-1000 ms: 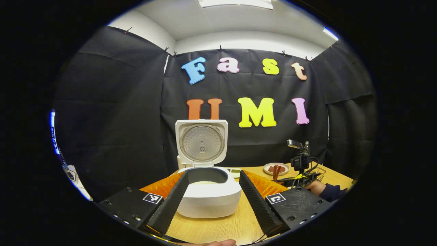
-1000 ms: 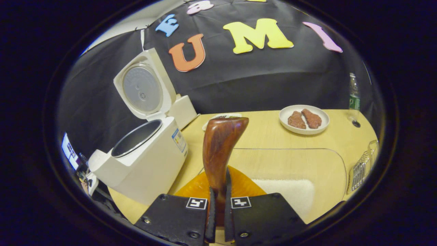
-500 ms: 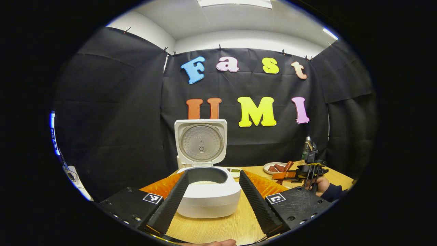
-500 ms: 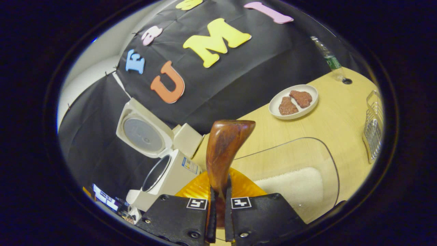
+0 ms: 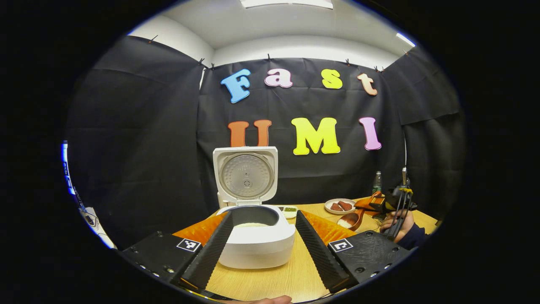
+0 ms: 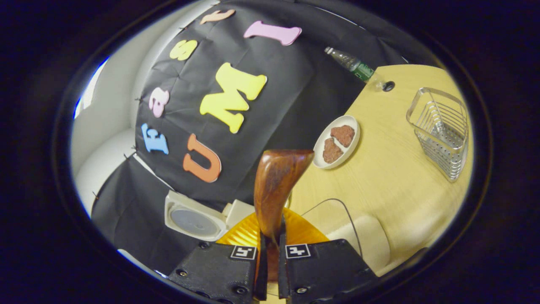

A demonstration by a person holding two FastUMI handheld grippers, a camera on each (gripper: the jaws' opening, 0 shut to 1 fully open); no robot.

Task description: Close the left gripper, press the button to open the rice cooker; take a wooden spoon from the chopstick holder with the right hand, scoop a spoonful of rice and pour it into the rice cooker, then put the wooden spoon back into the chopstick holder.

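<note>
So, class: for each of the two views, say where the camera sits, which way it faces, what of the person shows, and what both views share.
Left gripper view: rides on the left gripper, level, facing the open rice cooker between open jaws; far right, a hand.
Right gripper view: rides on the right gripper, rolled sideways, jaws shut on the wooden spoon, facing the chopstick holder.
Shared: rice cooker, plate, bottle, table.

- Left gripper view: low and level at the table's near edge, facing the rice cooker (image 5: 252,219) nearby.
- Right gripper view: higher, rolled sideways, sharing that cooker (image 6: 198,217) and the far plate (image 6: 337,141).
</note>
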